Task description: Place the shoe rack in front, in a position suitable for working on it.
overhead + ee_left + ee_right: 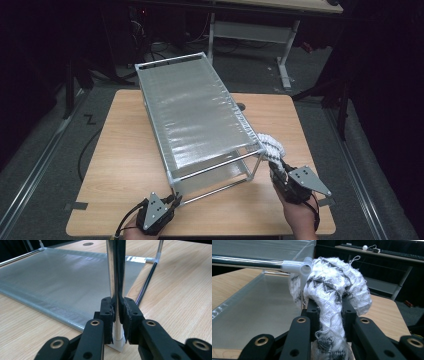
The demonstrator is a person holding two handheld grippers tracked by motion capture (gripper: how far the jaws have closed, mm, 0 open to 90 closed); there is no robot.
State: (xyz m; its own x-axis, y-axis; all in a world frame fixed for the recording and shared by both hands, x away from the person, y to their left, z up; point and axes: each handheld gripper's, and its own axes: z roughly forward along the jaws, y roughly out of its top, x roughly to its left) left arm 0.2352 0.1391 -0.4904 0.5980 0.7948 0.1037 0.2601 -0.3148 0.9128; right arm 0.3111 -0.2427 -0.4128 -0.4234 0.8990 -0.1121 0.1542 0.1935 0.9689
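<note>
A two-tier rack (190, 107) of metal tubes and grey fabric shelves stands on the wooden table (125, 145). My left gripper (172, 200) is shut on the rack's near left upright post (115, 277), low down by its white foot. A white cloth with black pattern (270, 145) drapes against the rack's near right top corner. My right gripper (278, 172) is shut on that cloth (329, 302), whose bunched end curls over the white corner joint (298, 267). In the left gripper view the lower shelf (62, 282) spreads out behind the post.
A round hole (241, 106) sits in the tabletop behind the rack. Beyond the table stands a white-legged desk (285, 45) on grey floor. Bare tabletop lies left of the rack (120, 150) and along the front edge.
</note>
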